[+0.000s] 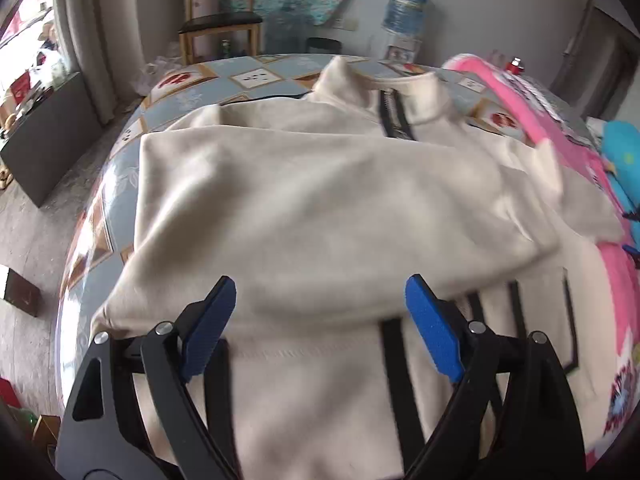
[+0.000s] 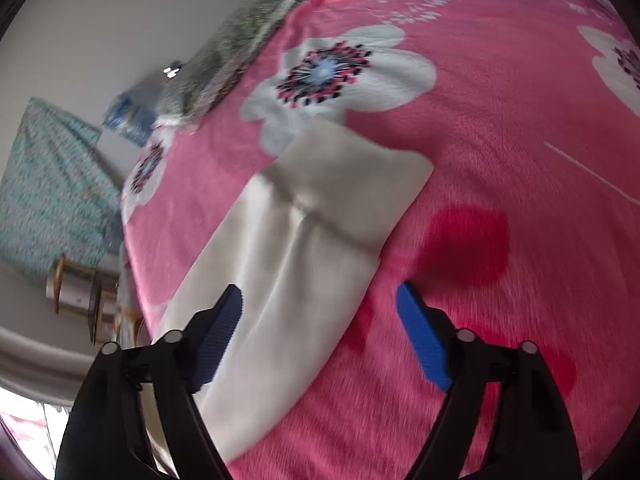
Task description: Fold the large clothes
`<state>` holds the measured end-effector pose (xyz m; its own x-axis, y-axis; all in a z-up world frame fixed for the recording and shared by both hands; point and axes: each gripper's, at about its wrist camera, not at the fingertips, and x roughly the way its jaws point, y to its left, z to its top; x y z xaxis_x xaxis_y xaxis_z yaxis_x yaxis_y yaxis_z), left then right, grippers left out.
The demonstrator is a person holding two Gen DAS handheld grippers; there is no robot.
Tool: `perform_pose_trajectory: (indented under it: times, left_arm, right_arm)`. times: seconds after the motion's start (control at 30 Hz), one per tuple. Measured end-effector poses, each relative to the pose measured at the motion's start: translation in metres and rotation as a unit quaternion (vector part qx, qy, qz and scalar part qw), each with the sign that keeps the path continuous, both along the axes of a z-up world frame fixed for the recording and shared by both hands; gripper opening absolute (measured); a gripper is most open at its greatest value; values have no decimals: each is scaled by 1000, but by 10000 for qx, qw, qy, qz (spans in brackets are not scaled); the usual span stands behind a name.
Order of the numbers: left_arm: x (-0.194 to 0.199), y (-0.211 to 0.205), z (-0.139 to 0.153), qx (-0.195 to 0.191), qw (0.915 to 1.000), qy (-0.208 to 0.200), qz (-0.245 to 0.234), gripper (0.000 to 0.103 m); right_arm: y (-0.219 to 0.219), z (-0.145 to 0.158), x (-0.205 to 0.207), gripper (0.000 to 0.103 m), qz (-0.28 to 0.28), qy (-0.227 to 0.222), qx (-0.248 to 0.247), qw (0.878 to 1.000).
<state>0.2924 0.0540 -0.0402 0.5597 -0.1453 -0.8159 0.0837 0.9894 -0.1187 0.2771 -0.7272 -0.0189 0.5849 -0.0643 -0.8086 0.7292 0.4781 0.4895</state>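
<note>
Cream jacket (image 1: 320, 184) — just beyond left claw (image 1: 320, 328)

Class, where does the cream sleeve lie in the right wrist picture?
The cream sleeve lies flat on the pink floral blanket, running from lower left toward the centre, its cuff end just below a white flower.

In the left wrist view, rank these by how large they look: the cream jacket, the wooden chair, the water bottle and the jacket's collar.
1. cream jacket
2. wooden chair
3. collar and water bottle look alike; the bottle stands farther off, so unranked.
</note>
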Motion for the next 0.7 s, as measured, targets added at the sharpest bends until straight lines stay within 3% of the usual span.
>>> perform_pose_trajectory:
  times: [0.1,0.2,0.3,0.4,0.5,0.6,0.7]
  left_arm:
    - [17,5,-15,79,9997,177,150,83]
    - [18,5,-20,139,9997,115,153,84]
    - [18,-2,-23,416,9991,121,26,86]
    - [17,-2,-23,464,9989,113,11,86]
    - [18,2,-22,335,9994,116,39,86]
    - [16,5,-21,213,9997,91,50,86]
    - [15,11,-18,-31,9999,124,58,86]
  right_arm:
    - [-10,-12,11,59,-246,117,1,9996]
    - [-8,-6,22,34,-183,317,-435,9984]
    - [-3,5,20,15,-110,232,-629,9977]
    - [13,33,17,13,-34,126,-1035,9945]
    - [51,80,21,12,403,-122,-1637,9856]
    - [108,135,23,12,1164,-673,-2142,9675]
    - [187,190,19,12,1997,-1232,-2493,9396]
